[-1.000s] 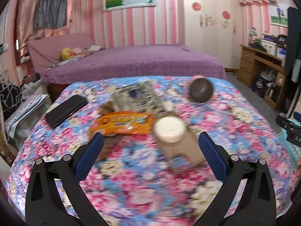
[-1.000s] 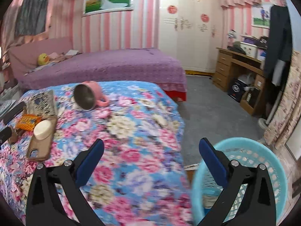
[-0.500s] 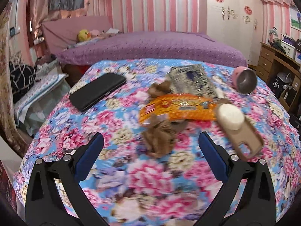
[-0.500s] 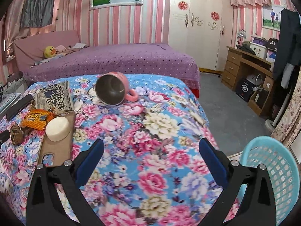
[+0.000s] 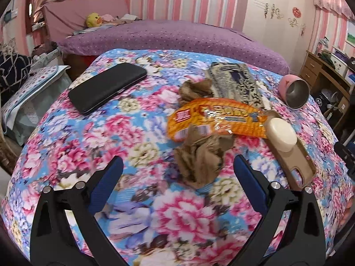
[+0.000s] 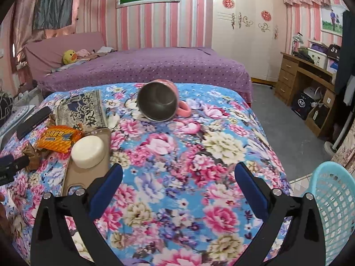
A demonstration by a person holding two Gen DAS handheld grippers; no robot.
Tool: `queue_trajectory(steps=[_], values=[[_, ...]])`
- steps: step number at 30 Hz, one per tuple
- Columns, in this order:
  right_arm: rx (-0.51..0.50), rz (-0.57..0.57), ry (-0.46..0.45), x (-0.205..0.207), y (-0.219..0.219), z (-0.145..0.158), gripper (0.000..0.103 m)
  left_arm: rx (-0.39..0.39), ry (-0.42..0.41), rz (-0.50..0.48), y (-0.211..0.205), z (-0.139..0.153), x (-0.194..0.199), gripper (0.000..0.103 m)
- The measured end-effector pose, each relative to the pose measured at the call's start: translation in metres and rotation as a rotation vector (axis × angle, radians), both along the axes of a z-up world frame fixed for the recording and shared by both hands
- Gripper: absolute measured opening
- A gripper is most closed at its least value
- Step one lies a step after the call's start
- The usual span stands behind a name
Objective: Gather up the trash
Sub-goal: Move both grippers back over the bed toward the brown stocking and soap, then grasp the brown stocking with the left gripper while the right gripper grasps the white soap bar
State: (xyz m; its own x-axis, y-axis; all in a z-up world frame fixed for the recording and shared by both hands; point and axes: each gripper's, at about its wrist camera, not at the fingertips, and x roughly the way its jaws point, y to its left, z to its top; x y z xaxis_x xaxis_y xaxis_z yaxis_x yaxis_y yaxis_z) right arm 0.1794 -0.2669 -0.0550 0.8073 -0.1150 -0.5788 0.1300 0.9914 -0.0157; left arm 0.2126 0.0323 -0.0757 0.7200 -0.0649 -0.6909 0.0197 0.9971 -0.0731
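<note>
On the floral bedspread (image 5: 124, 130) lie a crumpled brown wrapper (image 5: 200, 155), an orange snack packet (image 5: 217, 117) and a grey printed packet (image 5: 237, 84). A second brown scrap (image 5: 196, 89) lies behind the orange packet. My left gripper (image 5: 178, 173) is open and empty, just short of the crumpled brown wrapper. My right gripper (image 6: 178, 174) is open and empty over the bedspread (image 6: 199, 155). The orange packet (image 6: 58, 137) and grey packet (image 6: 85, 110) show at its left. A light blue basket (image 6: 335, 201) stands on the floor at the right.
A black phone (image 5: 108, 86), a tan phone case (image 5: 297, 159) with a white round soap-like block (image 5: 281, 134) on it, and a tipped pink mug (image 5: 292, 90) also lie on the bedspread. A purple bed (image 6: 144, 66) is behind. A wooden desk (image 6: 308, 77) stands at the right.
My left gripper has swung left and closer, so the brown wrapper now sits between its fingers' line. My right gripper has turned left from the basket toward the mug and the bed's middle.
</note>
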Motion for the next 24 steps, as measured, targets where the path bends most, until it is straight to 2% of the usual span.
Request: queue_trajectory(steps=[3,5,7,11,15,19,24], values=[[-0.015,0.022,0.006,0.002,0.008,-0.001,0.098,-0.004,0.003,-0.039,-0.006,-0.001,0.002,0.078],[-0.024,0.038,0.007,0.002,0.014,-0.001,0.098,-0.020,0.012,-0.069,-0.009,-0.002,0.003,0.058],[-0.025,0.059,0.009,0.003,0.019,-0.001,0.098,-0.034,0.018,-0.085,-0.008,-0.002,0.003,0.047],[-0.024,0.108,0.012,0.004,0.036,-0.002,0.098,-0.050,0.001,-0.090,-0.004,0.006,0.001,0.046],[-0.025,0.190,0.020,0.010,0.059,-0.002,0.097,-0.025,-0.049,-0.061,0.004,0.021,-0.003,0.046],[-0.048,0.265,0.064,0.018,0.082,-0.009,0.080,0.010,-0.062,-0.022,0.014,0.024,-0.003,0.046],[-0.056,0.314,0.116,0.035,0.097,-0.014,0.074,0.016,-0.059,0.031,0.030,0.024,0.001,0.046]])
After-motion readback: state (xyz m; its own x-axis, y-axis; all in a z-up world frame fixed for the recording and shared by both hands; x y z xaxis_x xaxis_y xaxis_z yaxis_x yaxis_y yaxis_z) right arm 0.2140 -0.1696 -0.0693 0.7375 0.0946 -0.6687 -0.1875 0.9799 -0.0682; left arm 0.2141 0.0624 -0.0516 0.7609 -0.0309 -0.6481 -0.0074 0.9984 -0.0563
